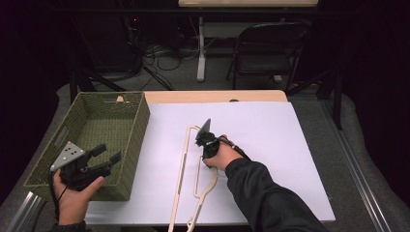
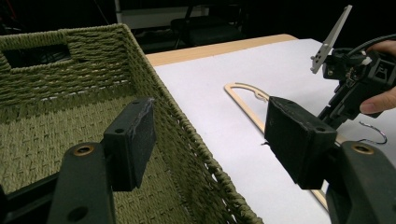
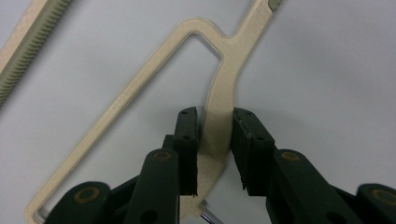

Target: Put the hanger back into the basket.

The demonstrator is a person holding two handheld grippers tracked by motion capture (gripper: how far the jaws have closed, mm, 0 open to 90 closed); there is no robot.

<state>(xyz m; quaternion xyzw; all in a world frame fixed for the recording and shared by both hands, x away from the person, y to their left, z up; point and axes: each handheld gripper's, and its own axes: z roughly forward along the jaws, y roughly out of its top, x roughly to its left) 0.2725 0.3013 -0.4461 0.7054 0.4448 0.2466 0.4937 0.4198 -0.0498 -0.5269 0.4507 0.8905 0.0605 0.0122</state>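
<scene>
the cream plastic clothes hanger (image 1: 193, 174) lies flat on the white-covered surface (image 1: 270, 140), right of the green woven basket (image 1: 96, 125). right claw (image 3: 215, 140) is closed on the hanger's neck. left claw (image 2: 210, 140) hangs wide open w/ nothing in it, over the basket rim.

Table (image 1: 217, 95): pale wood, its far edge bare behind the sheet.
Sheet (image 1: 270, 130): white, flat, covers most of the table top.
Basket (image 1: 128, 145): green, woven, stands at the table's left side, its right wall just over the sheet's left edge.
Hanger (image 1: 186, 159): cream, lies flat on the sheet near the middle, its metal hook (image 2: 376, 135) resting on the sheet.
</scene>
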